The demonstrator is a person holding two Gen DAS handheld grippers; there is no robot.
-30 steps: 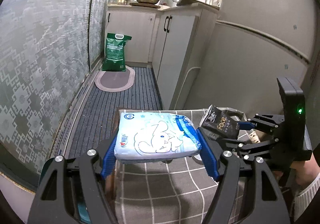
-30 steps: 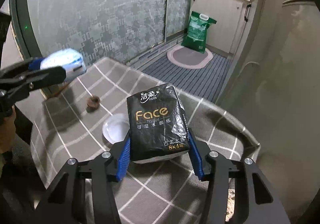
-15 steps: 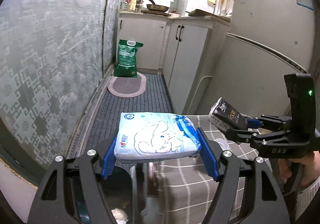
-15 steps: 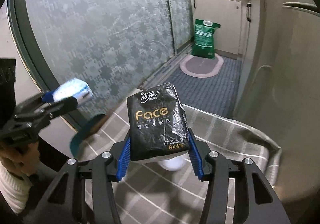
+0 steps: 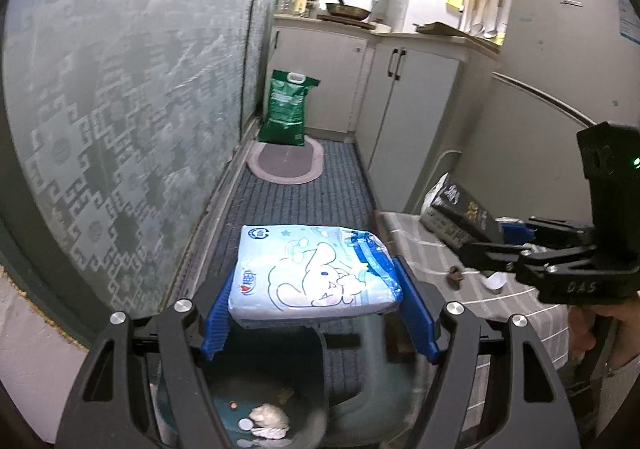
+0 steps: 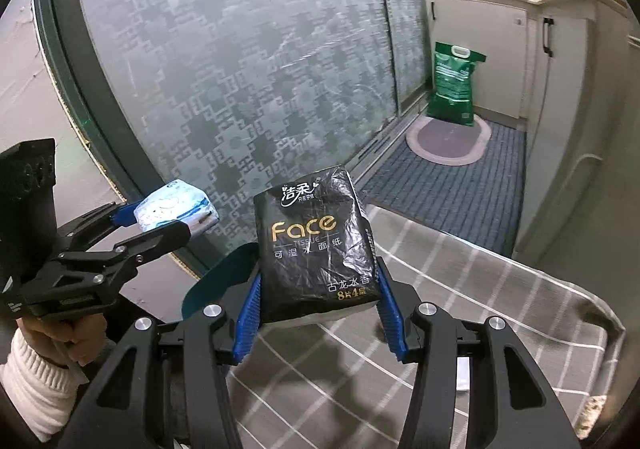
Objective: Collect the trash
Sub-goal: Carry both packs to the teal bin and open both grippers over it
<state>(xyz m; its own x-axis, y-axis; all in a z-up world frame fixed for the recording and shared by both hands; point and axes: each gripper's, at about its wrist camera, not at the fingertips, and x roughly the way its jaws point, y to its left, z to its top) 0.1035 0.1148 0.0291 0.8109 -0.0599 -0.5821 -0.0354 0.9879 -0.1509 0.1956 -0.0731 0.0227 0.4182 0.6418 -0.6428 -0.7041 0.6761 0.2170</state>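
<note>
Left tongs (image 5: 318, 315) are clamped on a pale blue tissue pack (image 5: 314, 273), the blue pads pressing its two short ends, and they hold it in the air over a teal trash bin (image 5: 256, 405) that shows at 6 o'clock in the left wrist view. Crumpled white paper (image 5: 268, 419) and small scraps lie inside the bin. Right tongs (image 6: 318, 313) are clamped on a black "Face" tissue pack (image 6: 316, 245), gripped by its lower sides and standing upright above the checked cloth of the worktop (image 6: 460, 289). From the right wrist view the left tongs and their blue pack sit at 9 o'clock, off the worktop's edge, with the bin's rim just showing beside the black pack. A green sack (image 5: 286, 109) stands at 12 o'clock on the kitchen floor, behind an oval mat (image 5: 286, 165).
</note>
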